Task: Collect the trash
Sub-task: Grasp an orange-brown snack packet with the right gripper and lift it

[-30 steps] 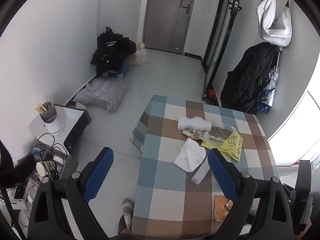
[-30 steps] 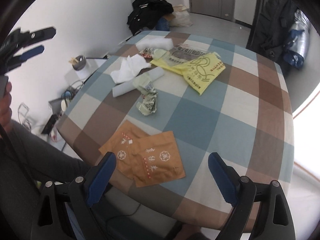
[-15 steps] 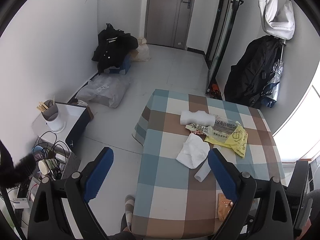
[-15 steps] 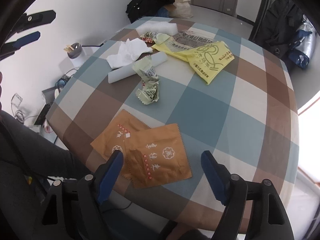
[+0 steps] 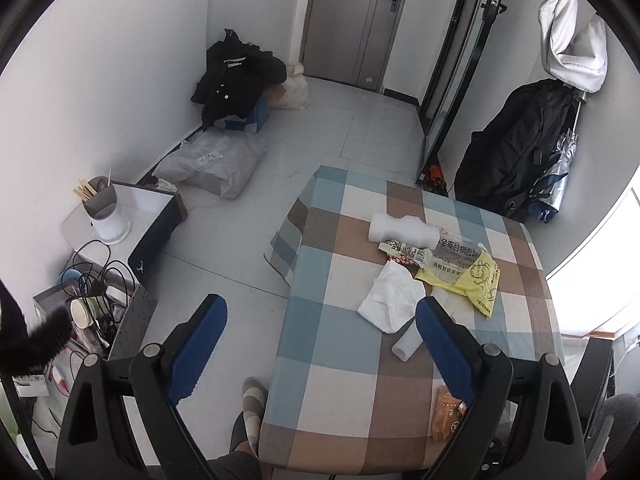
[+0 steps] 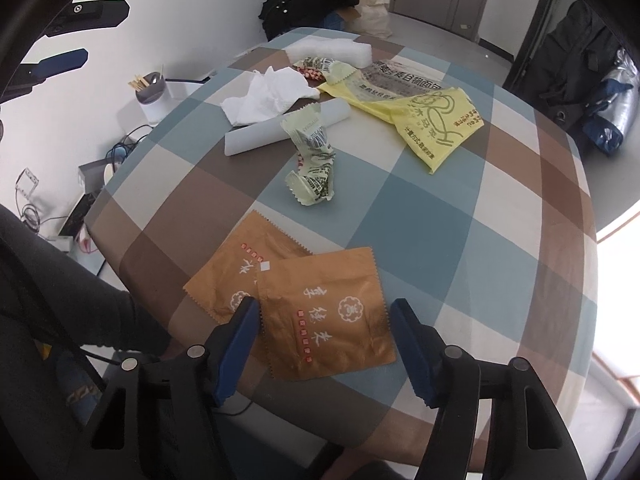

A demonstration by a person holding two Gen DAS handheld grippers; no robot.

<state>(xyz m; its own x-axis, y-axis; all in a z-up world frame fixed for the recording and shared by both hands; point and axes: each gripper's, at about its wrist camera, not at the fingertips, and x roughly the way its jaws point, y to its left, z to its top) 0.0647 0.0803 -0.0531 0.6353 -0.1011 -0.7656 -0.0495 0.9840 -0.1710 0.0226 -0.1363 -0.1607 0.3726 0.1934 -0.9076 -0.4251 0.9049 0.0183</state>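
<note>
Trash lies on a checked tablecloth (image 6: 500,216). Two orange packets (image 6: 320,304) overlap near the front edge. My right gripper (image 6: 324,316) is open and hangs just over the nearer packet, a finger on each side. Further back lie a crumpled green wrapper (image 6: 312,164), a white paper roll (image 6: 280,130), a white tissue (image 6: 268,96), a yellow bag (image 6: 432,120) and white foam (image 6: 332,52). My left gripper (image 5: 320,324) is open and empty, held high above the table's left edge; it also shows in the right wrist view (image 6: 60,60).
A low white stand with a utensil cup (image 5: 104,212) and tangled cables (image 5: 96,280) sits left of the table. Black clothes (image 5: 236,76) and a plastic bag (image 5: 212,164) lie on the floor. Coats (image 5: 516,148) hang at right. The person's leg (image 6: 60,300) is at the table's front left.
My right gripper has dropped down and forward over the orange packets, and its fingers have narrowed. My left gripper has risen higher above the table.
</note>
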